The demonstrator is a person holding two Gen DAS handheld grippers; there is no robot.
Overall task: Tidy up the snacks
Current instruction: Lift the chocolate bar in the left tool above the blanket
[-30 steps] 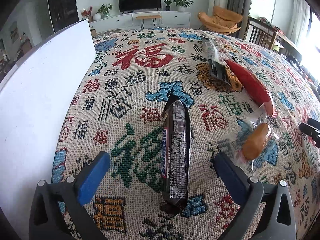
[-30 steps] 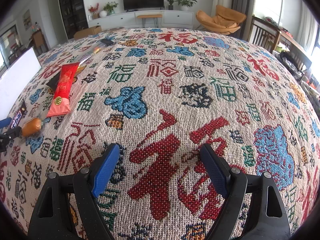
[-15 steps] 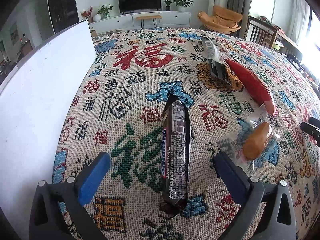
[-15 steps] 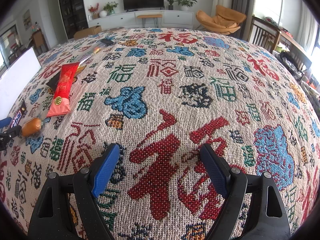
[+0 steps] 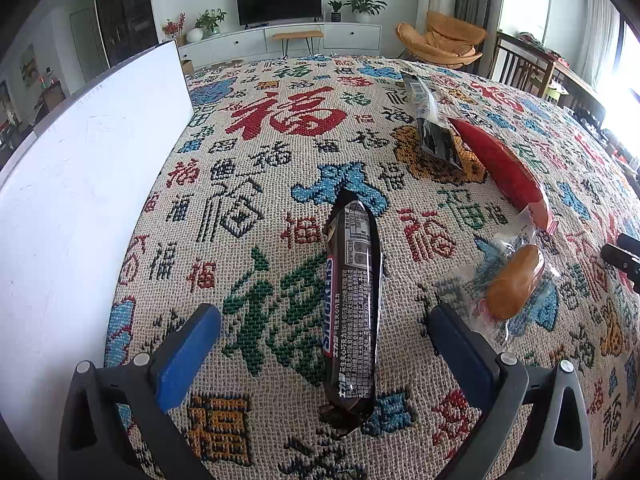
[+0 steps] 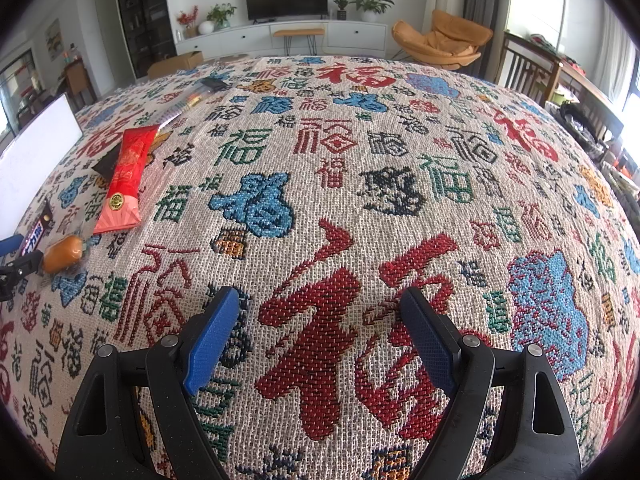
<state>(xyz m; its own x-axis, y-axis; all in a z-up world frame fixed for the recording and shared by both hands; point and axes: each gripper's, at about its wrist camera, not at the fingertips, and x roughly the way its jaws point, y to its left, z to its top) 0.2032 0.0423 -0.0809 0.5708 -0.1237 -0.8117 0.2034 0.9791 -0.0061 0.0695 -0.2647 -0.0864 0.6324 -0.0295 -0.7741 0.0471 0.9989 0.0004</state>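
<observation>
Long dark chocolate bar (image 5: 354,304) flat on the tabletop (image 5: 280,160), shiny wrapper, white print, between the wide-apart left tongs (image 5: 322,322). Right tongs (image 6: 318,320) wide apart, holding nothing.

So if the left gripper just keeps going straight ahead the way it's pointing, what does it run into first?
The Snickers bar. It lies lengthwise between the open fingers of the left gripper, its near end already level with them. Height above the tablecloth is unclear.
</observation>
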